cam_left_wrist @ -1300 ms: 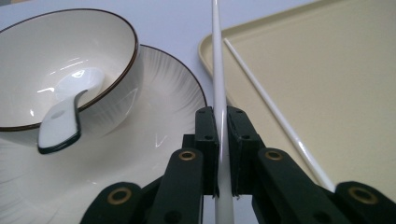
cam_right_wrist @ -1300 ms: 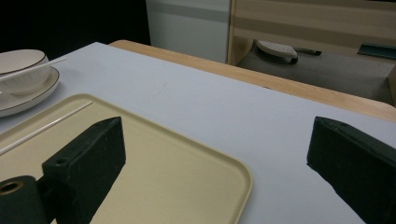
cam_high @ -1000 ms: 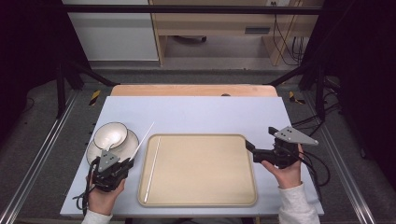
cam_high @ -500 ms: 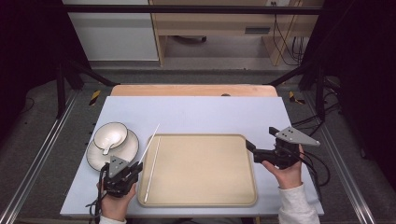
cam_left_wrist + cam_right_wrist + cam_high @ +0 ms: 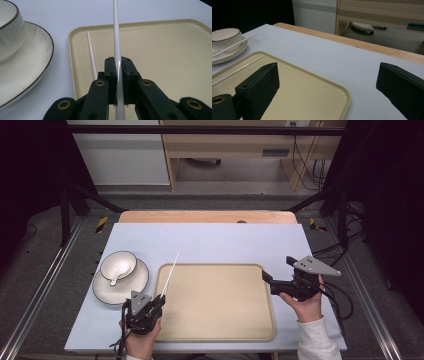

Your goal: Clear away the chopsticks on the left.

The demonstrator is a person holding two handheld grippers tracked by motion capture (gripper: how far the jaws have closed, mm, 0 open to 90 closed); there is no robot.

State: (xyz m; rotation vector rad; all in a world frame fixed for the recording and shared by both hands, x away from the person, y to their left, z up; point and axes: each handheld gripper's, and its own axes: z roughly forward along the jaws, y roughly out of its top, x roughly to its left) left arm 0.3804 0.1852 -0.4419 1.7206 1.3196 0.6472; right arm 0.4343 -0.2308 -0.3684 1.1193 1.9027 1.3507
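The left hand-held gripper (image 5: pixel 159 301) sits near the front left corner of the beige rectangular plastic tray (image 5: pixel 220 330), its black jaws pinched tight on a thin white chopstick (image 5: pixel 170 272) that slants up and away over the tray's left rim toward the far side of the pale blue table (image 5: pixel 210 240). In the left gripper view the chopstick (image 5: pixel 116 37) runs straight up between the two closed jaws, and a second thin white chopstick (image 5: pixel 91 53) lies flat on the tray just inside its left edge. To the left of the tray, a white bowl with a dark rim (image 5: pixel 118 265) stands on a white plate with a dark rim (image 5: pixel 132 287), with a white spoon (image 5: pixel 116 277) resting in the bowl. The right hand-held gripper (image 5: pixel 266 276) hovers over the tray's right edge, jaws spread wide with nothing between them, as the right gripper view shows.
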